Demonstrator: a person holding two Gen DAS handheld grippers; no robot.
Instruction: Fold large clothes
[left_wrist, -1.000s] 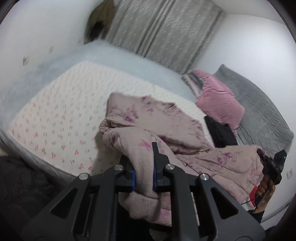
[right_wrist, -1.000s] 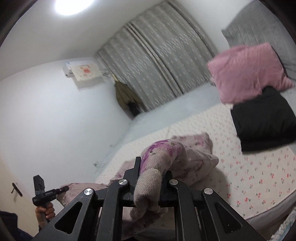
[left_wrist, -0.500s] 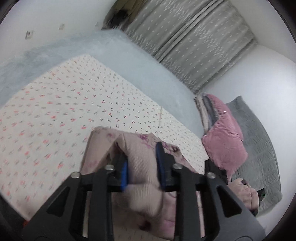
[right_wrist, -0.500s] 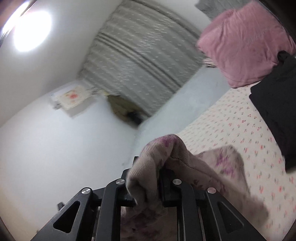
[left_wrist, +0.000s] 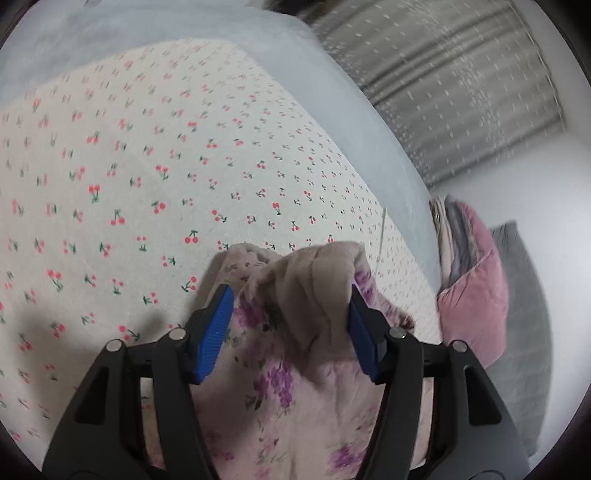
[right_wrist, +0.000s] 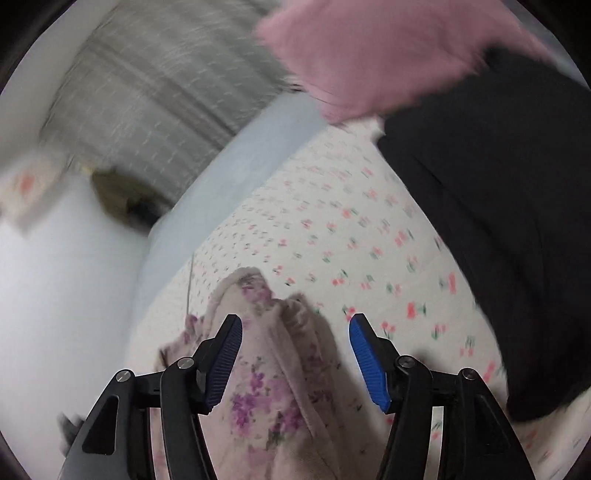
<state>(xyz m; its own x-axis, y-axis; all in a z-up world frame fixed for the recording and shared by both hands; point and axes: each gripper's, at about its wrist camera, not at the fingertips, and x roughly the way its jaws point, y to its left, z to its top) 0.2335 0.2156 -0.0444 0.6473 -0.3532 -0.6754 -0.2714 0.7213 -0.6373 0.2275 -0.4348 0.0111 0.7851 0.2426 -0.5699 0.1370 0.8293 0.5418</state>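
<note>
While both of your grippers stand with jaws spread wide, no brand, label or legible writing shows in either view.

Largest item: the white bedsheet printed with small red cherries (left_wrist: 155, 155), which fills most of the left wrist view and runs across the middle of the right wrist view (right_wrist: 332, 236). Along its far edge lies a pale blue blanket strip (left_wrist: 351, 122), and beyond that hang grey pleated curtains (left_wrist: 461, 92).

At the head of the bed you have a pink velvet cushion (left_wrist: 476, 295) leaning against a grey quilted pillow (left_wrist: 524, 314). In the right wrist view a black folded cloth (right_wrist: 498, 221) lies on the sheet just below the pink cushion; this view is motion-blurred.

Task item: the beige knit garment with purple flower print (left_wrist: 295, 350) lies on the sheet, bunched up between the fingers of your left gripper (left_wrist: 291, 325). A raised fold touches the right blue pad; the left pad stands apart from it.

Your right gripper (right_wrist: 295, 354) is likewise released. The garment (right_wrist: 273, 376) lies beneath it, nearer the left blue pad.
</note>
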